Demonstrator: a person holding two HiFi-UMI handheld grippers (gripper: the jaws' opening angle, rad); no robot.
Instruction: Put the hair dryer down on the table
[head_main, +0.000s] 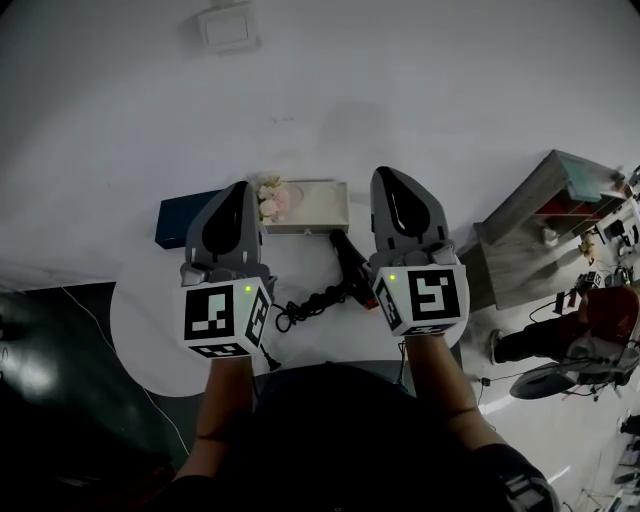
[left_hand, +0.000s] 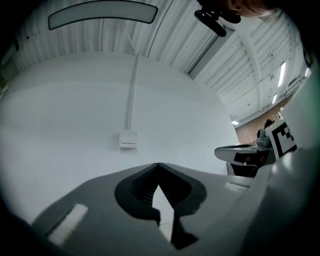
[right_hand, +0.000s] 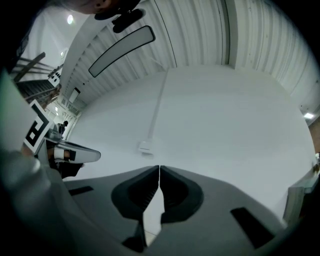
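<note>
The black hair dryer (head_main: 352, 270) lies on the round white table (head_main: 150, 320), between and below my two grippers, with its black cord (head_main: 305, 304) coiled beside it. My left gripper (head_main: 240, 186) is raised over the table, shut and holding nothing; its tips (left_hand: 158, 164) meet and face a white wall. My right gripper (head_main: 386, 172) is held up just right of the dryer, also shut and holding nothing, and its tips (right_hand: 159, 167) meet in front of the same wall. Neither gripper touches the dryer.
A dark blue box (head_main: 183, 216) and a pale box with flowers (head_main: 305, 206) stand at the table's far side. A wall switch (head_main: 228, 27) is on the wall ahead. A grey shelf unit (head_main: 540, 225) and a seated person in red (head_main: 600, 312) are at the right.
</note>
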